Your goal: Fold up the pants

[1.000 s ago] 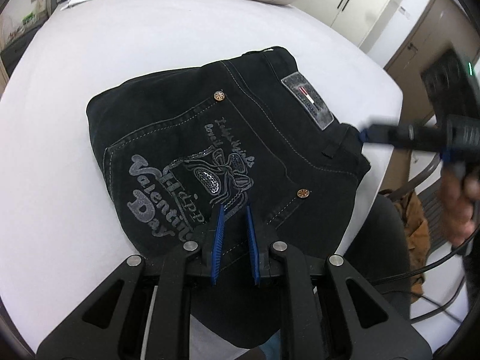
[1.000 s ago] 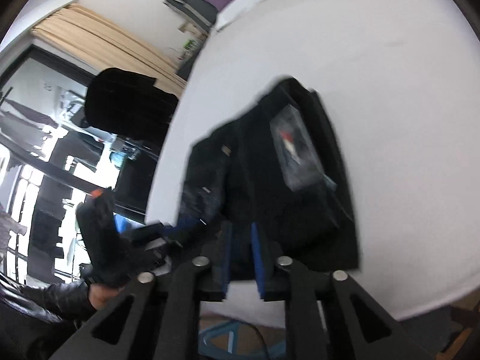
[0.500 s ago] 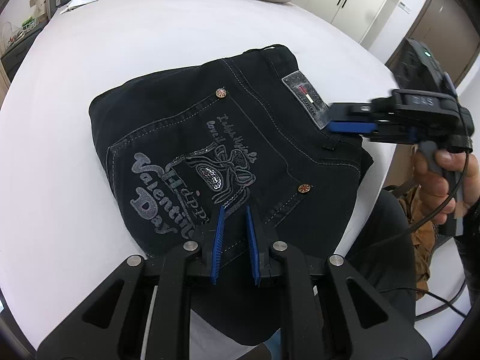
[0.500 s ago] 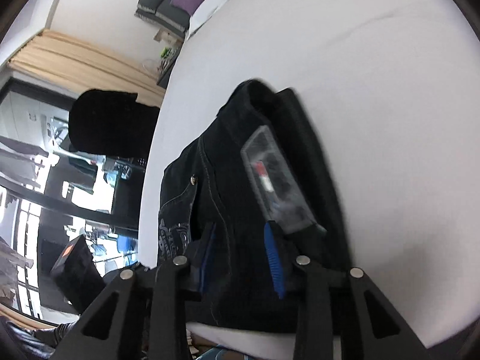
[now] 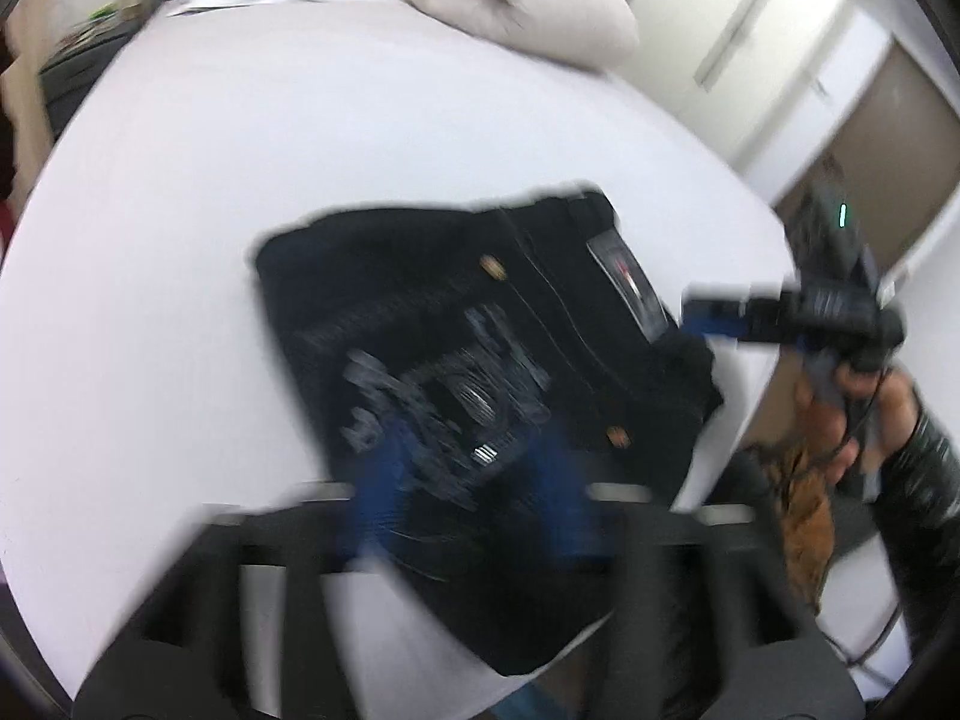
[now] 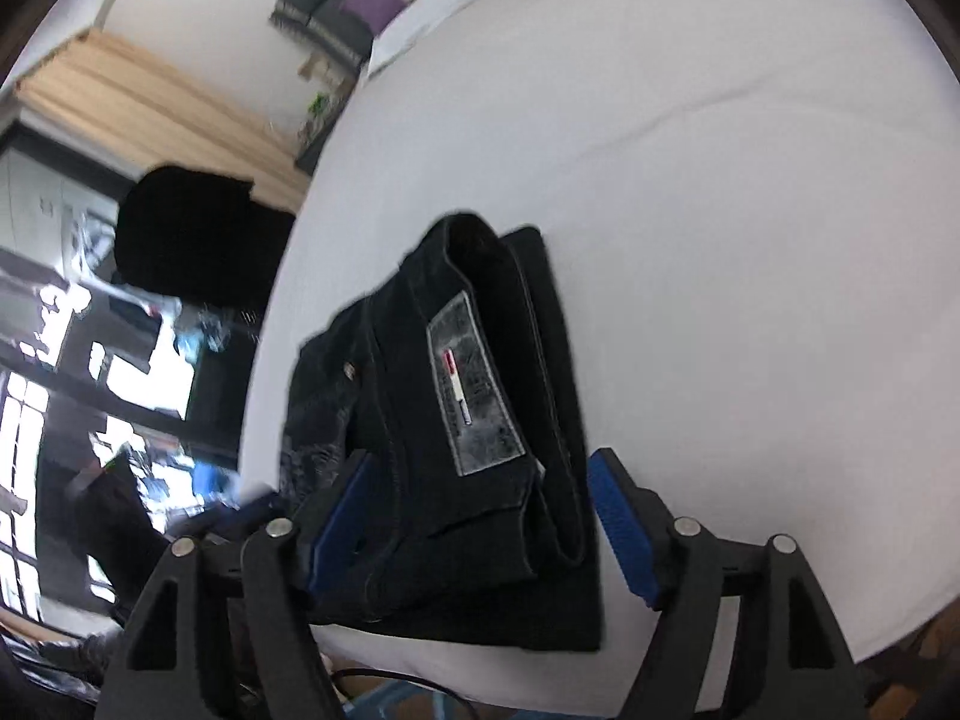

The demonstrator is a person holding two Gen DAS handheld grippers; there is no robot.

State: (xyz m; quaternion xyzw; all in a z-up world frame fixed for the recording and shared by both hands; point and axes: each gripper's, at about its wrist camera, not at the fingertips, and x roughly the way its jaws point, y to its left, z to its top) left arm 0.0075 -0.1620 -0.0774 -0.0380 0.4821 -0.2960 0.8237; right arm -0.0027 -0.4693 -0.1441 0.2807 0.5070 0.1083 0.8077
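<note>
The black pants (image 5: 480, 348) lie folded into a compact stack on the white surface (image 5: 180, 240), with the printed back pocket facing up. My left gripper (image 5: 471, 492) is blurred just above their near edge. Its jaws are opening wide and the blue pads stand clear of the cloth. In the right wrist view the pants (image 6: 420, 510) show their grey waistband label (image 6: 474, 384). My right gripper (image 6: 480, 522) straddles that waistband end. Its jaws are opening too, with the folded cloth between the pads but not pinched. A hand (image 5: 864, 396) carries the right gripper (image 5: 714, 318) at the pants' right corner.
The pants sit close to the surface's near right edge (image 5: 738, 420). A beige folded quilt (image 5: 522, 6) lies at the far side. A dark chair back (image 6: 186, 240) and a window are off to the left. Cupboard doors (image 5: 738, 30) stand behind on the right.
Both pairs of jaws have gone from nearly shut to wide apart. The left gripper has let go of the near edge and lifted back. The right gripper has moved in over the waistband label.
</note>
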